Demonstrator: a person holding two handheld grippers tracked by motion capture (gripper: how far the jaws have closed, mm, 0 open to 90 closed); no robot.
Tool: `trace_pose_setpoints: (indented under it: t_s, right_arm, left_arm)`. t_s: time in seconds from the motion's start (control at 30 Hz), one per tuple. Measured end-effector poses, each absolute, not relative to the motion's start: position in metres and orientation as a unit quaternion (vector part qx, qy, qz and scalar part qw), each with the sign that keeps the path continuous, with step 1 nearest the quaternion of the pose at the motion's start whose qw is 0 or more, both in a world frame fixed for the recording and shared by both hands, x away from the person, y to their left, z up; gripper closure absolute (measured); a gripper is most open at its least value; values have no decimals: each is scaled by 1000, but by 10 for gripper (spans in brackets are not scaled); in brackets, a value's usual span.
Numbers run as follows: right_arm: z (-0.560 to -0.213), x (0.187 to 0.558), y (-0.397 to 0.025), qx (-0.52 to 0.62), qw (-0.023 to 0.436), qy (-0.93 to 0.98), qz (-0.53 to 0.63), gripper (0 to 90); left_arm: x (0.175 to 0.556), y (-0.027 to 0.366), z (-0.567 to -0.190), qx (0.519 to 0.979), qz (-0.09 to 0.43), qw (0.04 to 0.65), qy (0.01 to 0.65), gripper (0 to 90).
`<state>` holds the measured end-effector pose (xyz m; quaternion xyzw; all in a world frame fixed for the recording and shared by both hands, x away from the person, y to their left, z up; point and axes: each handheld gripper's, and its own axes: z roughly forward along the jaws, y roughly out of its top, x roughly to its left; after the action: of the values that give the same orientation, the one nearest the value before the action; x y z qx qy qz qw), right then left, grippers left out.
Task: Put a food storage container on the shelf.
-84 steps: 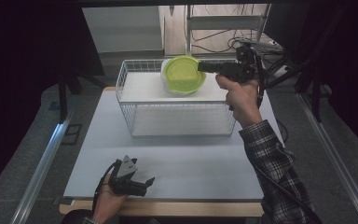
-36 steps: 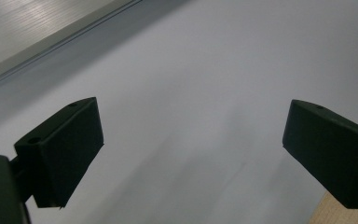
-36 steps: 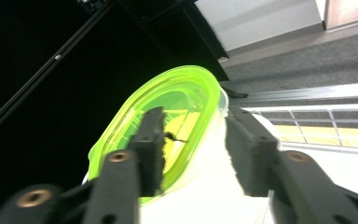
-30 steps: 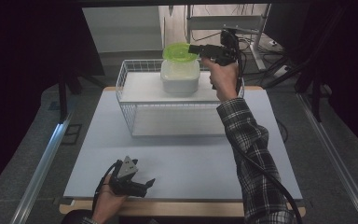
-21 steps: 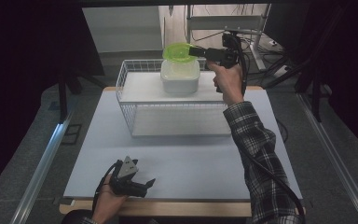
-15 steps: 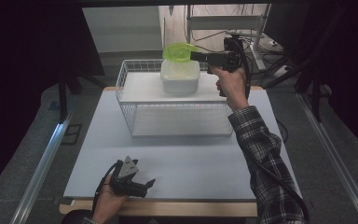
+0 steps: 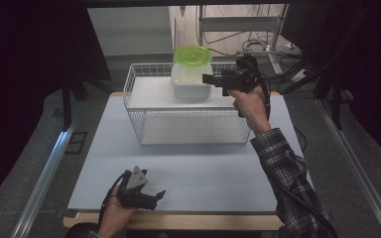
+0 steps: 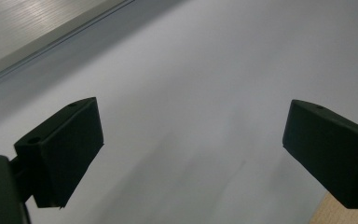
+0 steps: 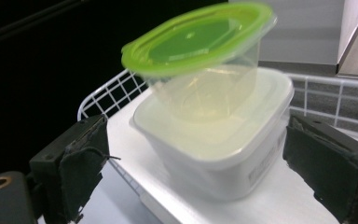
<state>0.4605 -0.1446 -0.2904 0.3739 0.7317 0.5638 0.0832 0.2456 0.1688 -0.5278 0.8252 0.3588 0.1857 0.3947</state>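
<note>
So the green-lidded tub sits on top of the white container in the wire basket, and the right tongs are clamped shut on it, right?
Not clamped. The right gripper view shows the right tongs open, jaws apart on either side of the white container. The green-lidded tub does sit on top of it in the wire basket.

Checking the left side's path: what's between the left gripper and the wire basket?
Nothing: in the high view, bare white tabletop runs from the left gripper to the wire basket.

Before my claw, the lid point(image 9: 200, 39) is glossy green plastic, the tub point(image 9: 214, 140) milky plastic, the basket point(image 7: 193, 126) white wire.
</note>
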Motion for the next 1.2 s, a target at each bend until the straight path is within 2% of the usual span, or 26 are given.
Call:
trace_pose_setpoints:
  t_s: [0.5,1.2]
  right_arm:
    - [-309,431,-146,332,115,763,543,65]
    - [-379,382,-154,291,134,815,484,18]
  left_arm:
    - [246,168,-528,826,185,394,358,47]
    - [246,172,-527,815,170,422,359,38]
